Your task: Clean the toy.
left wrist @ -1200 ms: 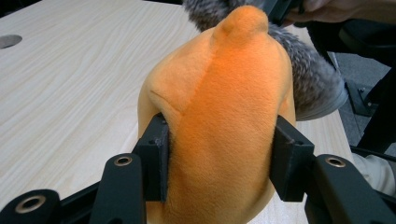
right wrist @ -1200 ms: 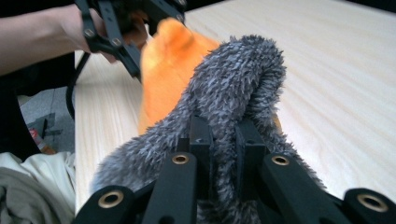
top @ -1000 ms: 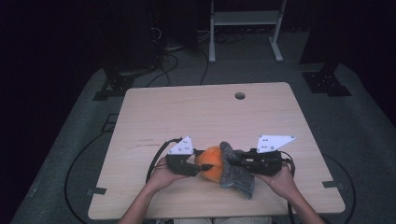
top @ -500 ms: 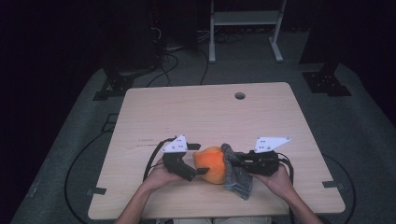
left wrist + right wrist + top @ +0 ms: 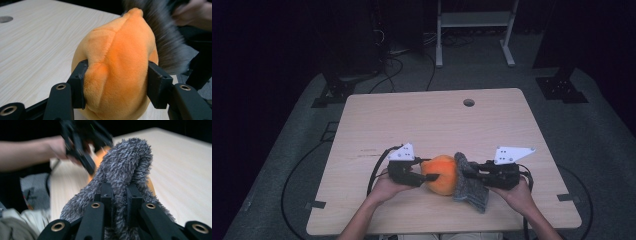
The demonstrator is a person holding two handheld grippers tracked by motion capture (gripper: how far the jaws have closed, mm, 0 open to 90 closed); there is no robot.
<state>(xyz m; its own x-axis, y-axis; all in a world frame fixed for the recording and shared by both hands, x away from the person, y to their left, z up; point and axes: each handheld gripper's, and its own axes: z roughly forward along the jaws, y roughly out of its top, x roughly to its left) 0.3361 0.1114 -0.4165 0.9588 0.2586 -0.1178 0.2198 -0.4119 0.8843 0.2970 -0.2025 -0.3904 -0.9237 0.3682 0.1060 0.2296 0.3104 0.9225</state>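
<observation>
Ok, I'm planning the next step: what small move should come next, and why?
Probably draw the grey fuzzy cloth further over the orange plush. The left gripper clamps the plush, its jaws having just closed on it; the right gripper pinches the cloth against its side.

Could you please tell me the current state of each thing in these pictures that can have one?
Left gripper: jaws have just been closing, now pressed on the orange plush toy.
Right gripper: shut on the grey fuzzy cloth.
Orange plush toy: squeezed, against the cloth.
Grey fuzzy cloth: bunched, hanging to the table.
</observation>
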